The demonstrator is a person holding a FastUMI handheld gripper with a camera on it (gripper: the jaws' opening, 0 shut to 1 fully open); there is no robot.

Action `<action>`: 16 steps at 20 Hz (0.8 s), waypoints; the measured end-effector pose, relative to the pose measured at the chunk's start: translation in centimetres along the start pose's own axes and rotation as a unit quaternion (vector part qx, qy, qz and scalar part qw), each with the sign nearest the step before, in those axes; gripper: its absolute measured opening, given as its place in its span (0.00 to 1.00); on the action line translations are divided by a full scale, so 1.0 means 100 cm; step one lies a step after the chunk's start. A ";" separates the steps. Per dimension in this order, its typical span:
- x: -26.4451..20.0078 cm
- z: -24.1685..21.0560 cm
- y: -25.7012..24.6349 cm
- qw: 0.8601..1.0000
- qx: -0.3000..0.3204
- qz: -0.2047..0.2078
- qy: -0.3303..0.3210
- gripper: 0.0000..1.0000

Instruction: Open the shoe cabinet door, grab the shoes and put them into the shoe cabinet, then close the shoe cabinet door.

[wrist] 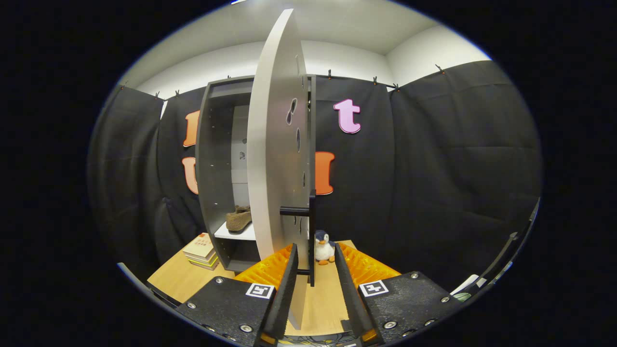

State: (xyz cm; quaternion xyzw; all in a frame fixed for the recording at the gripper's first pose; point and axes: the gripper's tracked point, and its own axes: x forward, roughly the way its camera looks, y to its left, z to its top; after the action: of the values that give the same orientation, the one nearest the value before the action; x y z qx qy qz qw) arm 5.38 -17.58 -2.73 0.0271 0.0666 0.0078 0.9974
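Straddling the door's (277, 159) lower edge and black handle (311, 226), the hand-held gripper (315, 270) stands wide, gripping nothing. Beyond, a shoe (238, 218) sits shelved inside the shoe cabinet (208, 159), so closing likely comes next.

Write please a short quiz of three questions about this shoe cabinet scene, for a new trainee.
1. True or false: the cabinet door stands open.
2. Where is the brown shoe? A) on the table B) on a shelf inside the shoe cabinet C) between the fingers
3. Which toy stands on the table just beyond the gripper?

Key:
1. True; it is seen edge-on, its black handle just above the open fingers.
2. B.
3. A plush penguin, right of the door; a stack of books lies left of the cabinet.
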 end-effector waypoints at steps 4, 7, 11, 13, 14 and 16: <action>0.003 0.001 0.019 0.999 -0.004 0.041 -0.004 0.50; 0.003 0.003 0.030 0.997 -0.011 0.079 -0.003 0.50; 0.017 -0.003 0.066 0.992 -0.009 0.125 -0.002 0.50; 0.029 -0.001 0.090 0.988 0.004 0.154 -0.004 0.51; 0.035 -0.003 0.102 0.985 0.016 0.169 -0.001 0.50; 0.045 0.000 0.113 0.981 0.029 0.190 -0.003 0.51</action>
State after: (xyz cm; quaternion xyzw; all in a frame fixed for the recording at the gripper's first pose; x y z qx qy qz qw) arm 9.67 -6.16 -2.74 0.0682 0.0574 0.1954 0.9767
